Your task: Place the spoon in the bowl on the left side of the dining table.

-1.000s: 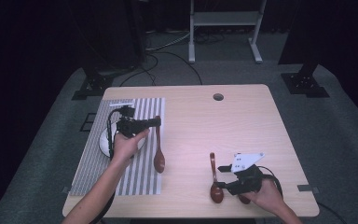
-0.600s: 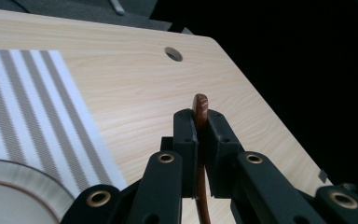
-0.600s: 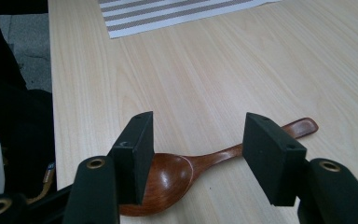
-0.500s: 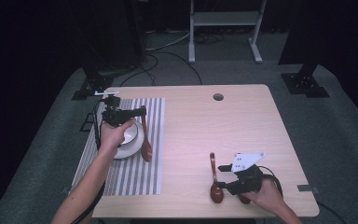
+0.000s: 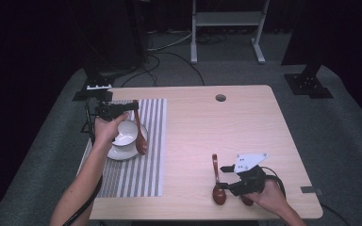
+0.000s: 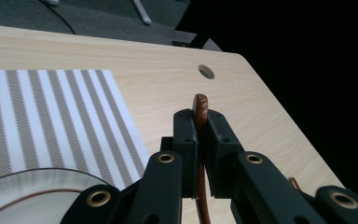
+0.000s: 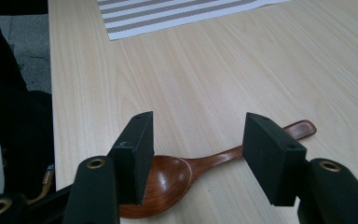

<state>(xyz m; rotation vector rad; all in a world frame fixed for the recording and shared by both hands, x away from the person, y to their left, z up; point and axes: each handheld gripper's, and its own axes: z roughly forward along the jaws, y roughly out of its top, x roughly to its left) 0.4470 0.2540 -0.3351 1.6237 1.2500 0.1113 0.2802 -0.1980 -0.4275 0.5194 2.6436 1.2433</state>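
Black tongs (image 5: 225,176) with brass screws, grey three-cornered plate.

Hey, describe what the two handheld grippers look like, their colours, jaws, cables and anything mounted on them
Both are black. The left gripper has two blocky black jaw pads on arms with brass-coloured rivets. The right gripper has the same square pads and brass rivets. In the high view the right one carries a pale grey three-cornered plate, and a black cable trails from the left one. Forearms are bare.

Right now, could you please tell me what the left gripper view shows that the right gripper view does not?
Left gripper view: black jaws shut on a brown wooden spoon's handle, a white plate's rim, the table's round hole. Right gripper view: open jaws either side of a second brown wooden spoon, lying flat. Both: the grey-striped placemat and light wooden table.
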